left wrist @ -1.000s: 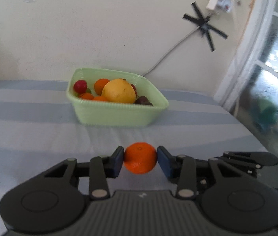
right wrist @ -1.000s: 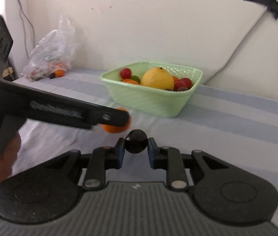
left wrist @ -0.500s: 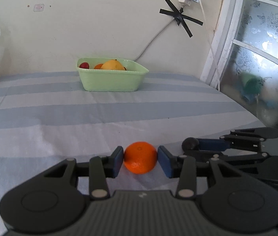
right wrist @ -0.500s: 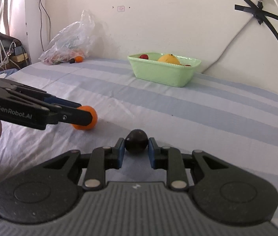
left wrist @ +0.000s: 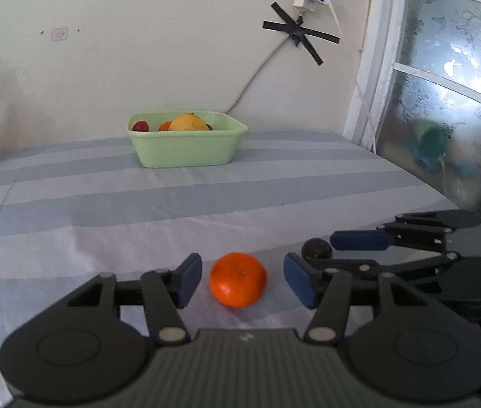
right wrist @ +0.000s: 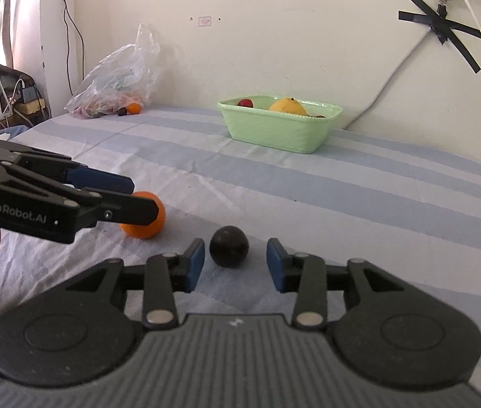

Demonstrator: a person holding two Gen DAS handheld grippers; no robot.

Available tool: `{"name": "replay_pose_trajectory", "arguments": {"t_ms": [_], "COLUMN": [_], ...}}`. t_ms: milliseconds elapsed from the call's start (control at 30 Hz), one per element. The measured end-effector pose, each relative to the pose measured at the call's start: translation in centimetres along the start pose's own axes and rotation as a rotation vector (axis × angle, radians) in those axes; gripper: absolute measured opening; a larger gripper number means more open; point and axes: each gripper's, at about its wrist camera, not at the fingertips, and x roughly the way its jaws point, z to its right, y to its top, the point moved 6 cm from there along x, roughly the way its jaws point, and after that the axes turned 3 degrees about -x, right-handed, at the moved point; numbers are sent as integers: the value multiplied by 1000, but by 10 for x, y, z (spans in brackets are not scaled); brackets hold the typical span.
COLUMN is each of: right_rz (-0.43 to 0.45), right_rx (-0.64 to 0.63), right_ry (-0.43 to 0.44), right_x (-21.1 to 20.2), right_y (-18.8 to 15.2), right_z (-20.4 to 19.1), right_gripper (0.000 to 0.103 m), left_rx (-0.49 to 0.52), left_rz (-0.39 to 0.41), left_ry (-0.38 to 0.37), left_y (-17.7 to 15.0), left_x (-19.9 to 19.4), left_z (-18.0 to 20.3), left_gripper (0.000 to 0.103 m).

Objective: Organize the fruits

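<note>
- Left gripper [left wrist: 242,280] has just opened; the round orange tangerine [left wrist: 238,279] lies released between its pads, well short of the pale green plastic basket [left wrist: 186,149].
- Right gripper [right wrist: 235,265] has likewise opened, freeing the small dark round fruit [right wrist: 229,246] beside the tangerine; both were carried away from the basket.

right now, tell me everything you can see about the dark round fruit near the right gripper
The dark fruit is a small, nearly black ball with a matte, smooth-looking skin; what kind of fruit it is can't be told. It sits on the striped cloth, between the blue pads of the right hand-held gripper, whose jaws have just been opening and now stand clear of it on both sides. The orange lies apart on its left.
</note>
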Motion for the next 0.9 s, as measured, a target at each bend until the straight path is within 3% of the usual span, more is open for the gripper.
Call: {"name": "replay_pose_trajectory", "arguments": {"t_ms": [167, 233, 267, 300, 400, 633, 733, 900], "right_rz": [2, -7, -14, -20, -5, 100, 139, 142], "right_rx": [4, -4, -7, -10, -8, 62, 126, 209], "right_ry": [9, 18, 19, 18, 17, 16, 9, -2], "right_x": [1, 2, 3, 4, 3, 11, 26, 69], "right_y": [1, 0, -1, -2, 1, 52, 79, 109], "right_z": [1, 0, -1, -1, -1, 30, 55, 85], "right_gripper": [43, 41, 38, 27, 26, 27, 27, 27], "left_rx": [8, 2, 4, 1, -24, -56, -41, -54], "left_rz": [-18, -40, -42, -36, -42, 51, 100, 89], "left_ry": [7, 10, 18, 10, -14, -50, -9, 38], "left_y": [-4, -9, -10, -11, -5, 63, 99, 141], "left_x": [3, 8, 10, 10, 11, 20, 36, 84], "left_z": [1, -1, -2, -2, -7, -22, -31, -51], "left_gripper": [53, 39, 39, 39, 38, 38, 39, 39]}}
